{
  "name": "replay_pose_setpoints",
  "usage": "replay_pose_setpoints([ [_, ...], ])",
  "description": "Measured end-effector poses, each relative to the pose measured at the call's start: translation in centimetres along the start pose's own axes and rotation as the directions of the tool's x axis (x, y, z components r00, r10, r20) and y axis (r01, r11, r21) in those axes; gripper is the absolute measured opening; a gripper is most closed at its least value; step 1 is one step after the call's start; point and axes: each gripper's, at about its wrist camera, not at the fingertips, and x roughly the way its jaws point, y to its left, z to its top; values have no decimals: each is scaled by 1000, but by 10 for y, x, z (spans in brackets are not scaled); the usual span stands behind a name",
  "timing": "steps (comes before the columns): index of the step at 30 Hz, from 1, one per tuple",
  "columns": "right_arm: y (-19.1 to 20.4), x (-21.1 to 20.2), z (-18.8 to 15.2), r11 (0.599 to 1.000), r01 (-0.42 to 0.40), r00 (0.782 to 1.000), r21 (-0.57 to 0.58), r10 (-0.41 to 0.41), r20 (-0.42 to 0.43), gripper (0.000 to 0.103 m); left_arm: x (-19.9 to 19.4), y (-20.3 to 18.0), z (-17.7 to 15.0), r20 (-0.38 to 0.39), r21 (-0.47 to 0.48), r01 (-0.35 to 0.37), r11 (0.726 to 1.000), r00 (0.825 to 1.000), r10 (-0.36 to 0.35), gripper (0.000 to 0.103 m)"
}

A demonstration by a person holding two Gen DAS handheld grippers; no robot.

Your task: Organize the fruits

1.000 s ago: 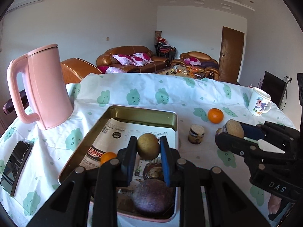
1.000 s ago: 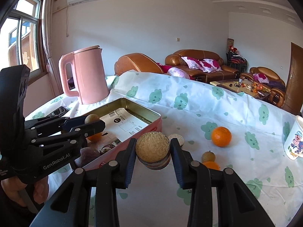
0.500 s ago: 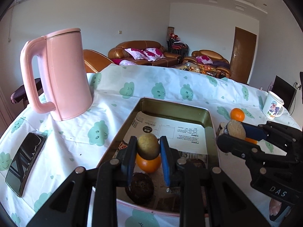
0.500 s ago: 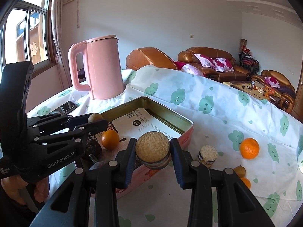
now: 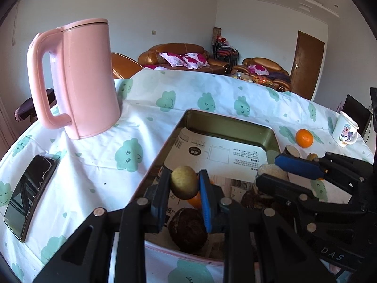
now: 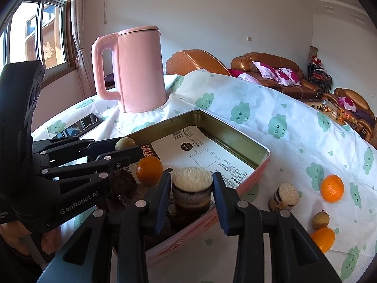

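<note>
My left gripper (image 5: 184,185) is shut on a small yellow-brown round fruit (image 5: 184,184), held over the near end of the pink metal tin (image 5: 232,122). My right gripper (image 6: 191,184) is shut on a short dark stub with a pale cut top (image 6: 191,189), above the tin's near right edge (image 6: 261,165). Inside the tin lie an orange (image 6: 149,170), a dark round fruit (image 5: 188,228) and printed paper (image 5: 219,153). On the cloth to the right sit an orange (image 6: 332,188), another cut stub (image 6: 284,197), a small brown fruit (image 6: 320,219) and an orange piece (image 6: 322,238).
A tall pink kettle (image 5: 77,80) stands at the tin's far left. A dark phone (image 5: 28,195) lies on the cloud-print cloth at the left. A white cartoon mug (image 5: 345,133) stands at the far right. A hand (image 6: 21,240) holds the left gripper.
Both grippers have moved left and a little down, from beside the tin to over its near end, each still holding its piece. The kettle now looms closer.
</note>
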Motion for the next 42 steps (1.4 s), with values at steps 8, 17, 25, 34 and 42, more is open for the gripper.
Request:
replay_pose_setpoints([
  [8, 4, 1, 0, 1000, 10, 1000, -20, -10, 3, 38, 3, -1, 0, -18, 8, 10, 1000, 1000, -10, 26],
  [17, 0, -4, 0, 1000, 12, 1000, -7, -12, 14, 46, 0, -2, 1, -11, -8, 10, 1000, 1000, -10, 60],
  [25, -44, -46, -12, 995, 79, 995, 66, -82, 49, 58, -21, -18, 9, 57, -5, 40, 999, 998, -39, 89],
  [34, -137, -76, -49, 932, 281, 959, 228, -278, -48, 58, -13, -80, 17, 43, 81, 91, 993, 995, -95, 89],
  [42, -138, -54, -59, 945, 237, 970, 224, -217, -113, 58, 4, -121, 12, 19, 168, 89, 982, 995, -94, 89],
])
